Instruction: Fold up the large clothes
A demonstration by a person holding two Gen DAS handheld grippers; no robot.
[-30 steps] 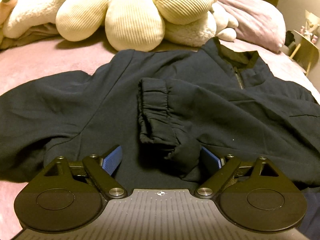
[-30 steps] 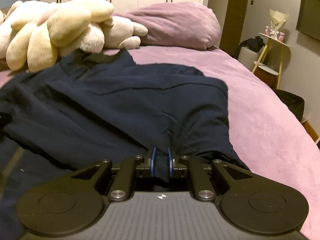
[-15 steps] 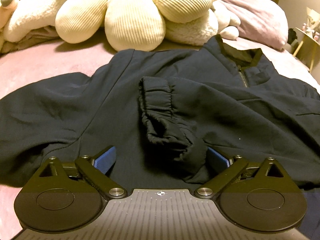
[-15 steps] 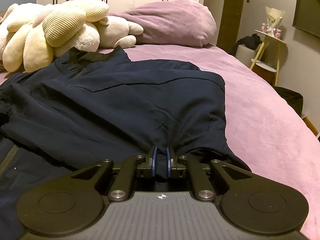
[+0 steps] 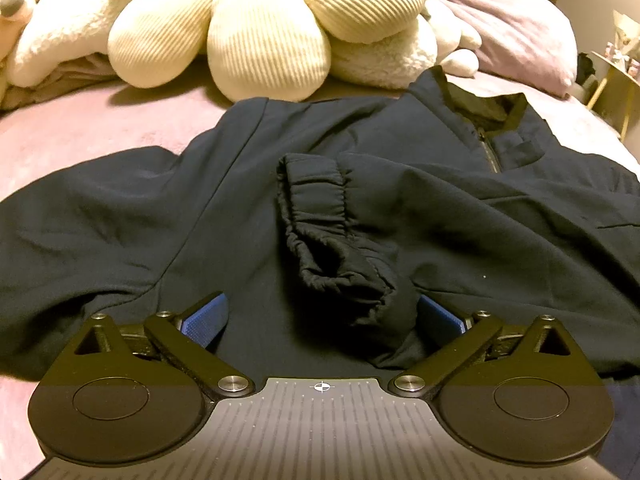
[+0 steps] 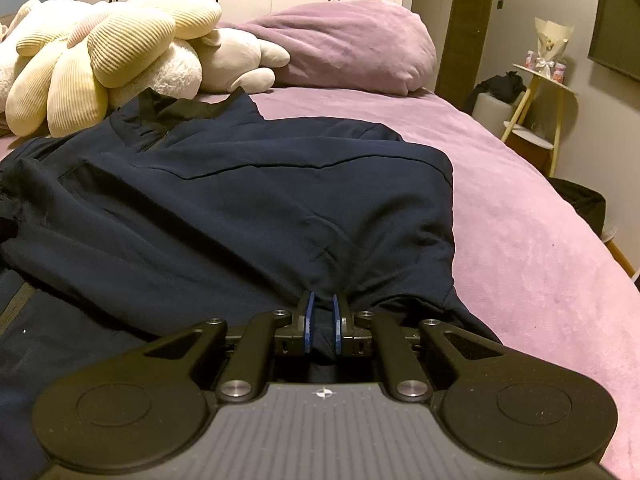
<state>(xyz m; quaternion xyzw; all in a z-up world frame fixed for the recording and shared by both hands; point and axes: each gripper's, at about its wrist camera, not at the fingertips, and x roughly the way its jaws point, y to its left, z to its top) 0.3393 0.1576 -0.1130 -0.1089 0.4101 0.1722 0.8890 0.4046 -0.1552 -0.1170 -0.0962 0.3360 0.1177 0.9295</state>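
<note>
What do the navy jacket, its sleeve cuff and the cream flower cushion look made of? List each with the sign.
Navy jacket: smooth matte woven fabric, probably synthetic; soft creases, no sheen.
Sleeve cuff: same cloth gathered over elastic, judging by the tight puckered ridges.
Cream flower cushion: ribbed plush, corduroy-like; fine parallel ridges on stuffed petals.

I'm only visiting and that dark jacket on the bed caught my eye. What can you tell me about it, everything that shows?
The jacket is dark navy, a smooth woven-looking fabric, with a black stand-up collar and a front zip. It lies spread, rumpled, on the pink bedspread, its collar end near the cream plush toys. One sleeve is folded across the body, its elastic cuff gathered. The right claw pinches a fold at its edge; the left claw is open around the sleeve.
</note>
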